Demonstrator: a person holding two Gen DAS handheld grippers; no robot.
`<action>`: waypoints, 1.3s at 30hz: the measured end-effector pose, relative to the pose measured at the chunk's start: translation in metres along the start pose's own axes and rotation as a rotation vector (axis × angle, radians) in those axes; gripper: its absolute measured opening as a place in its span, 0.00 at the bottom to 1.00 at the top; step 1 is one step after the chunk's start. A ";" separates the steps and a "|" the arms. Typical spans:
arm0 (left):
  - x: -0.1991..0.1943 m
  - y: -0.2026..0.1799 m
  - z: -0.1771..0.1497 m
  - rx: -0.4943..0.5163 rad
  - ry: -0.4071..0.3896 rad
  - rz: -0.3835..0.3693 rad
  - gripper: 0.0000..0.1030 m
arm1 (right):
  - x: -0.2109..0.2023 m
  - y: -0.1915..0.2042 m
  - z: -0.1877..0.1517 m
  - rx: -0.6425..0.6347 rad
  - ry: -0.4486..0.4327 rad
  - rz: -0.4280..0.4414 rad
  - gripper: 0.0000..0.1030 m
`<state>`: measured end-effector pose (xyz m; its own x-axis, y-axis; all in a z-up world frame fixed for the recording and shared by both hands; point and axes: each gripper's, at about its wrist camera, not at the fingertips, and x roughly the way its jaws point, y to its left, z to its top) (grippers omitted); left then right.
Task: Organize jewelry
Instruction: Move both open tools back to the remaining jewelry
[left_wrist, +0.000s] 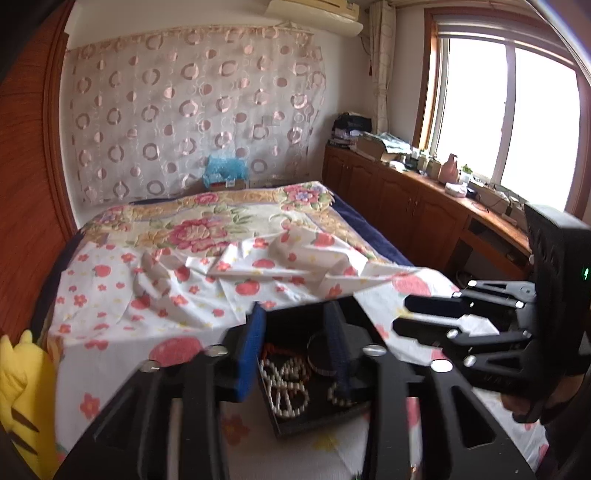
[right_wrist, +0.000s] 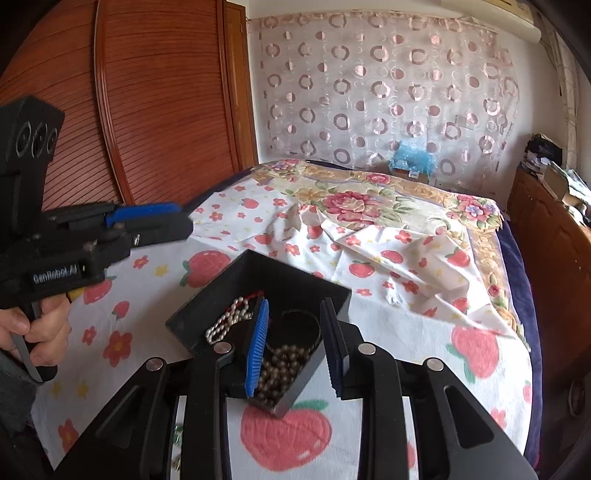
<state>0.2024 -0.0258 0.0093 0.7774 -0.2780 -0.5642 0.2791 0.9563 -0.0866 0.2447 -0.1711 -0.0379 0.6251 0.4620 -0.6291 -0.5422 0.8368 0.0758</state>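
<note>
I am judging most jewelry is sitting in the black tray (right_wrist: 207, 291) already; right gripper (right_wrist: 295, 343) hovering spread over it, empty; left gripper (left_wrist: 295, 339) likewise gaping; green beads (right_wrist: 178, 434) lying below-left, remaining.

I see a strawberry-print sheet (right_wrist: 388, 325) rumpled over a floral blanket (left_wrist: 207, 218), a circle-patterned curtain (left_wrist: 192, 107) behind, and a yellow plush toy (left_wrist: 22, 398) at the bed's near-left corner.
</note>
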 end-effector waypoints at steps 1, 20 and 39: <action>-0.001 -0.001 -0.005 0.001 0.006 0.002 0.37 | -0.002 0.001 -0.005 0.006 0.003 0.000 0.31; -0.054 -0.026 -0.099 -0.003 0.082 0.041 0.57 | -0.051 0.011 -0.121 0.117 0.078 -0.048 0.34; -0.063 -0.047 -0.158 -0.006 0.212 -0.007 0.76 | -0.075 0.036 -0.178 0.119 0.095 -0.097 0.34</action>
<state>0.0517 -0.0391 -0.0807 0.6391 -0.2601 -0.7238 0.2803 0.9551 -0.0957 0.0790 -0.2279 -0.1256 0.6123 0.3522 -0.7079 -0.4079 0.9077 0.0988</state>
